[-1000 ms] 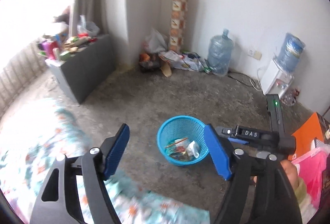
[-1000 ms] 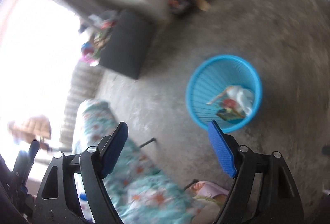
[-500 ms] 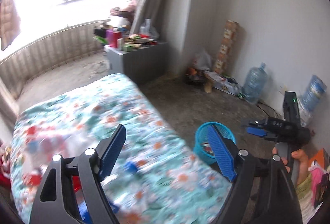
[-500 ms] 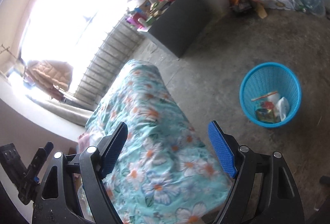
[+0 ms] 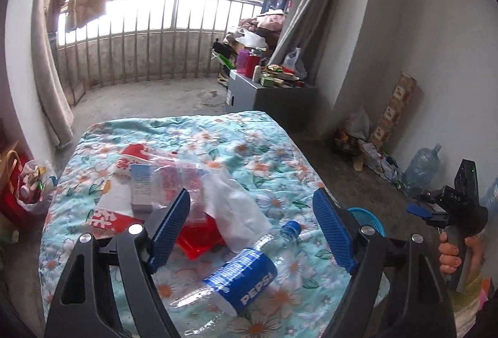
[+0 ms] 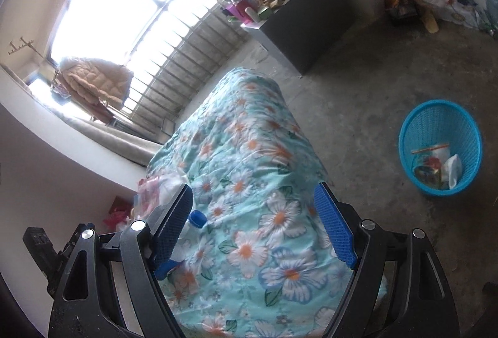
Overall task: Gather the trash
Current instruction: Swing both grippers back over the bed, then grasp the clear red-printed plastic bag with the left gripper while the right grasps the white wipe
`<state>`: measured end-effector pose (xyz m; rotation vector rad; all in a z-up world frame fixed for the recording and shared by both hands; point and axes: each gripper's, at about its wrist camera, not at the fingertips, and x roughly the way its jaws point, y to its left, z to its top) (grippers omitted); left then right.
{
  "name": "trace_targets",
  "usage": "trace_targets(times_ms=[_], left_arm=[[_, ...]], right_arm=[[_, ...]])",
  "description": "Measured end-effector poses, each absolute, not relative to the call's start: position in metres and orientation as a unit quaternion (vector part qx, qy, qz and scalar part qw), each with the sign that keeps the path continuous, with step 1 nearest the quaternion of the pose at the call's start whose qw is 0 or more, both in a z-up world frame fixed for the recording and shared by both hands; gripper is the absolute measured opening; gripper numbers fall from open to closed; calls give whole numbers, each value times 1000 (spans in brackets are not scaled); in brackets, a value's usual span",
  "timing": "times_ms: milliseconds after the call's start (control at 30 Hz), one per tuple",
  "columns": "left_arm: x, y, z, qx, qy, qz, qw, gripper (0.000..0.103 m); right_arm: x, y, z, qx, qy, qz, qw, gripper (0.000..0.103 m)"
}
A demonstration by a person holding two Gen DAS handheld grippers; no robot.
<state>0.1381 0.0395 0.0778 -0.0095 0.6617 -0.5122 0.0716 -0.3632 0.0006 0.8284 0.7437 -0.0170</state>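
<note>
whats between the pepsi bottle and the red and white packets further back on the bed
In the left wrist view, a white plastic bag and a red flat piece lie between the Pepsi bottle and the packets.

Left gripper (image 5: pixel 251 232) tilted downward, blue pads spread wide after just opening further, nothing between them. Right gripper (image 6: pixel 253 227) likewise angled down, jaws wide apart and empty. Hand (image 5: pixel 451 254) wrapped around the right gripper's handle, seemingly firmly, partly cut off.
</note>
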Motion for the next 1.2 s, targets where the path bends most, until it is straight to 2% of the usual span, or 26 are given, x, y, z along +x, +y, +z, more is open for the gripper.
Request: trace_targets(times_ms=[200,333,400,467,567,767,900,1200], left_arm=[[156,70,65,-62,346,-244,904,79],[172,61,45,-82,376,-287,877,79],[185,51,31,-84,402,-305,859,73],[195,42,19,-75,424,-309,848,62],[203,34,12,-31,421,-286,860,53],[207,58,26,1,364,-219,905,53],[227,74,14,12,385,-179,905,53],[259,67,-16,65,417,-150,894,53]], right_arm=[[101,-332,-3,395,369,44,840,77],[124,-313,-11,396,386,70,830,77],[131,-307,-14,394,394,70,827,77],[137,-300,-17,394,402,75,823,77],[142,-293,-20,390,411,81,820,77],[175,-279,-23,384,429,124,809,77],[219,-266,-42,401,454,179,776,76],[298,-223,-96,391,555,235,696,65]])
